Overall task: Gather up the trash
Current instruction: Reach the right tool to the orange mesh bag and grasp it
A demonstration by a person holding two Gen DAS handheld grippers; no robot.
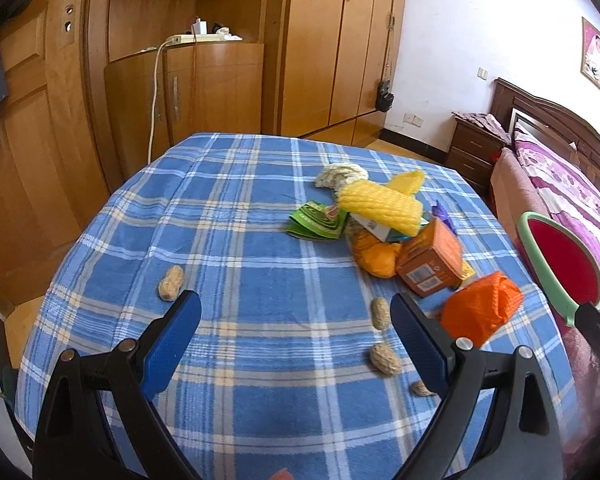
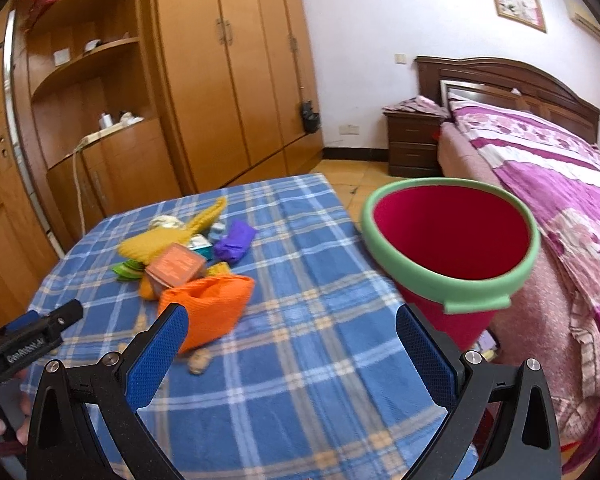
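Note:
A pile of trash lies on the blue plaid tablecloth (image 1: 260,280): an orange foam net (image 1: 480,312), an orange carton (image 1: 432,264), a yellow foam net (image 1: 380,208), a green wrapper (image 1: 318,222) and several peanut shells (image 1: 171,283). My left gripper (image 1: 296,320) is open and empty above the table's near side. My right gripper (image 2: 292,332) is open and empty, right of the orange foam net (image 2: 212,308). A red bucket with a green rim (image 2: 448,240) stands off the table's right edge; it also shows in the left wrist view (image 1: 556,264).
A purple wrapper (image 2: 234,242) lies behind the pile. Wooden wardrobes (image 1: 332,48) and a curved cabinet (image 1: 204,80) stand behind the table. A bed with a pink cover (image 2: 560,200) and a nightstand (image 2: 414,140) are to the right. The left gripper shows at the right view's left edge (image 2: 32,340).

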